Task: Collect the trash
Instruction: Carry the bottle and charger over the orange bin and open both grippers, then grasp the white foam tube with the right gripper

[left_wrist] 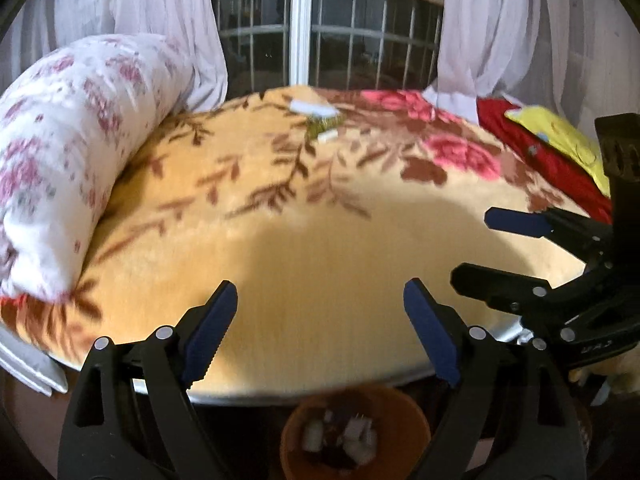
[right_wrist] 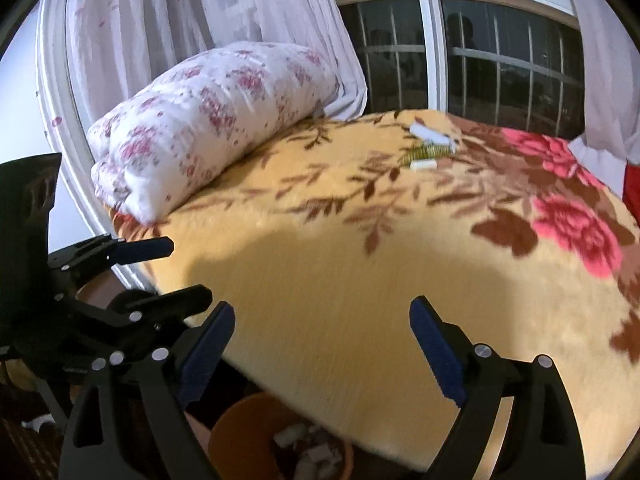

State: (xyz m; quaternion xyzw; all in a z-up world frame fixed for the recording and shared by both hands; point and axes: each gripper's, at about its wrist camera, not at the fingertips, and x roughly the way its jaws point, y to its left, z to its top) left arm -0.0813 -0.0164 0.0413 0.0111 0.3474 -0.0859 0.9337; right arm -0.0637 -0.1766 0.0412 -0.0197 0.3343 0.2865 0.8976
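Across the bed, near the window, lie a white scrap [left_wrist: 312, 106] [right_wrist: 430, 133], a green-yellow wrapper [left_wrist: 325, 123] [right_wrist: 424, 154] and a smaller white piece [left_wrist: 330, 136] [right_wrist: 422, 165]. An orange bin [left_wrist: 408, 420] [right_wrist: 236, 420] stands on the floor below the bed's near edge and holds several white scraps. My left gripper [left_wrist: 318, 296] [right_wrist: 188, 270] hovers over the near edge of the bed, above the bin, open with nothing between its blue pads. Beside it, my right gripper [right_wrist: 320, 312] [left_wrist: 470, 246] is also open and holds nothing.
A yellow blanket [left_wrist: 320, 240] with brown leaves and pink roses covers the bed. A rolled floral quilt [left_wrist: 72, 140] [right_wrist: 208, 120] lies along its left side. Red and yellow cloths [left_wrist: 560, 144] sit at the right. Behind are a barred window [left_wrist: 320, 40] and white curtains [right_wrist: 200, 8].
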